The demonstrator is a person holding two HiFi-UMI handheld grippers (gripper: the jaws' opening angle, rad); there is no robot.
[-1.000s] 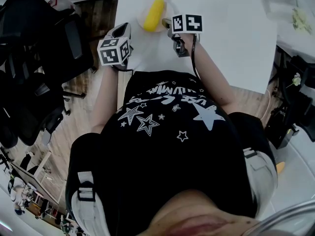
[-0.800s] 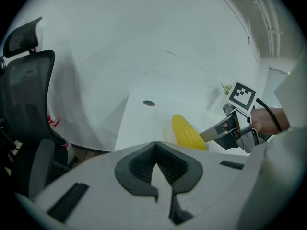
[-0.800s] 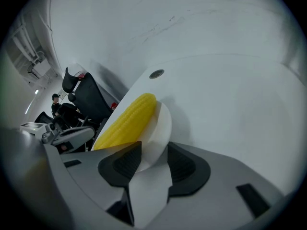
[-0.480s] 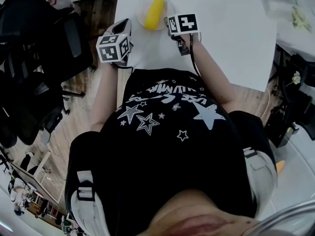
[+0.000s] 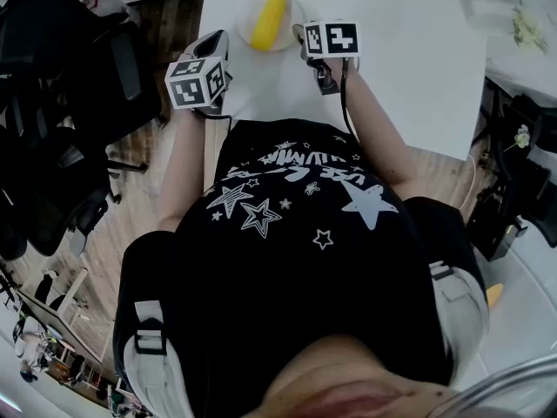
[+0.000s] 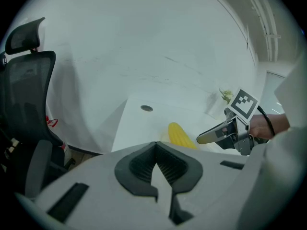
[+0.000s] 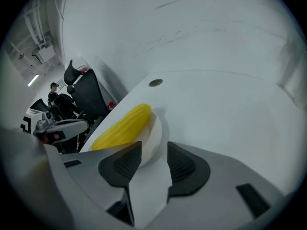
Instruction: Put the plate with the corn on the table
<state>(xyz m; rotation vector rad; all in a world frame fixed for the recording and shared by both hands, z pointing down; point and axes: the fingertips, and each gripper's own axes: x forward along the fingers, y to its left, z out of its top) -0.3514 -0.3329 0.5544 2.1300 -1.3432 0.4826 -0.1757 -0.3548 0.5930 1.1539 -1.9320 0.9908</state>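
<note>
Right gripper (image 7: 154, 147) over white table (image 5: 392, 59) beside chairs (image 5: 61, 103)

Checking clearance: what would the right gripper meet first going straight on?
Probably the rim of the white round plate under the yellow corn cob, just ahead of the right gripper; its jaws have just been opening, the rim at their mouth, ungripped.

Corn (image 5: 269, 20) lies on plate (image 5: 292, 11), top centre, on table (image 5: 409, 59) near its left edge. Left gripper (image 5: 214, 45) left of plate, right gripper (image 5: 302, 35) at plate's right rim. Chairs (image 5: 78, 103) fill frame's left.
</note>
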